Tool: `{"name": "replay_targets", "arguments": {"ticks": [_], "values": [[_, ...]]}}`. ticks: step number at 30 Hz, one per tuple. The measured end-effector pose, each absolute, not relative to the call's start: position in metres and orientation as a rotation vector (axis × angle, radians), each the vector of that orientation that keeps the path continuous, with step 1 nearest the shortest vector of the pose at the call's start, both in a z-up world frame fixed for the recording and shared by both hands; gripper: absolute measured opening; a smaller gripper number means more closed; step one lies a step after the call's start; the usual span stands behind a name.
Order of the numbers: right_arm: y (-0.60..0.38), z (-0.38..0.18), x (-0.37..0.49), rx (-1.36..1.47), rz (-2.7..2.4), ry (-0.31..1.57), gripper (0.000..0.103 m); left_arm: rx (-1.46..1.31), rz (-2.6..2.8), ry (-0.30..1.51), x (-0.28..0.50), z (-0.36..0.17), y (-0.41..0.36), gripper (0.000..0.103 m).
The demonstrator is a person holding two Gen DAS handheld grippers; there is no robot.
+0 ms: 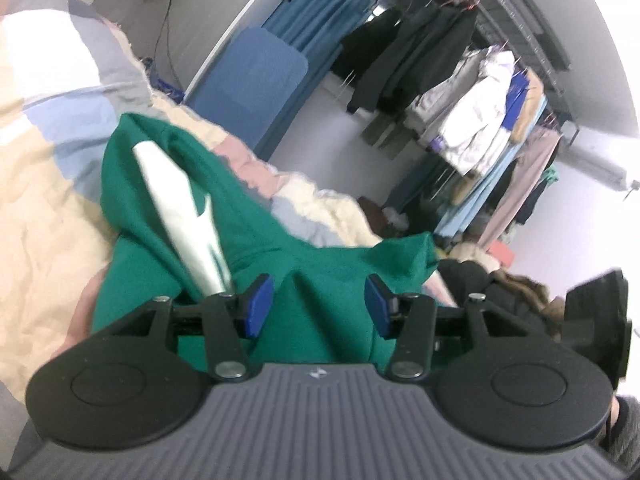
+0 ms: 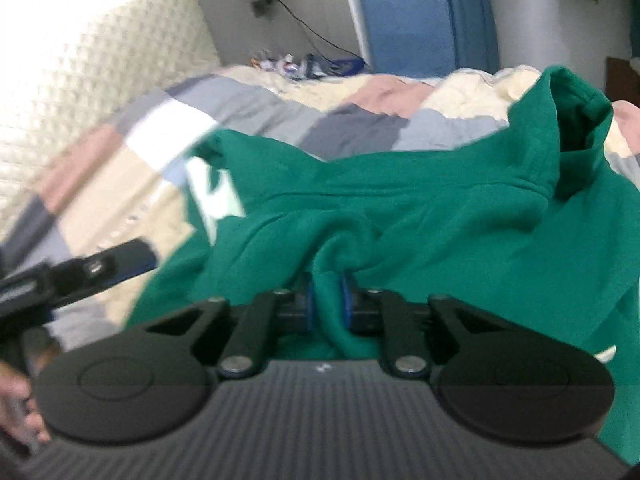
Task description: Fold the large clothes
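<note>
Item: green hoodie point(image 2: 440, 216), lying rumpled on the bed over a patchwork quilt point(image 2: 120, 168) of cream, pink, grey and blue squares. We see its hood point(image 2: 576, 132) standing up beyond and to the right of the right gripper's fingers, and a white print point(image 1: 180, 208) on the cloth ahead and to the left of the left gripper's fingers.

Right gripper point(image 2: 327, 300): fingers point(image 2: 307, 300) closed on a bunched fold of the hoodie, the cloth pinched between the blue pads and puckering just beyond them.

Left gripper point(image 1: 316, 306): fingers point(image 1: 258, 306) apart, the blue pads well clear of each other; green cloth shows in the gap, and we cannot see either pad pressing on it (the cloth seems to lie below them).

Also noted: beyond the left fingers, a rack of hanging coats point(image 1: 472, 120) to the right, a blue curtain point(image 1: 320, 8) and a blue padded board point(image 1: 248, 80) against the wall. Left of the right fingers, a quilted cream headboard point(image 2: 100, 60); straight ahead beyond the bed, a dark cable point(image 2: 312, 32) on the wall.
</note>
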State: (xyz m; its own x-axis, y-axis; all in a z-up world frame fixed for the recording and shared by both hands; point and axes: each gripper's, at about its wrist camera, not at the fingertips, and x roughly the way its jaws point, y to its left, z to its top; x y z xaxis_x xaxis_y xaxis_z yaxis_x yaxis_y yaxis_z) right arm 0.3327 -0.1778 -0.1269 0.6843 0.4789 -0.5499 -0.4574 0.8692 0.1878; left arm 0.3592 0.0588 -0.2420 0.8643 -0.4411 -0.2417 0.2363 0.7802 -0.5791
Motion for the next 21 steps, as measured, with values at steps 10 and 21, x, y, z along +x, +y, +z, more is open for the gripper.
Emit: {"name": "replay_targets", "arguments": {"ticks": [10, 21], "values": [[-0.152, -0.143, 0.291, -0.219, 0.448, 0.7, 0.015, -0.439, -0.431, 0.468, 0.349, -0.241, 0.017, 0.056], [-0.143, -0.159, 0.312, -0.208, 0.419, 0.736, 0.016, -0.385, -0.397, 0.696, 0.377, -0.288, -0.003, 0.056]]}}
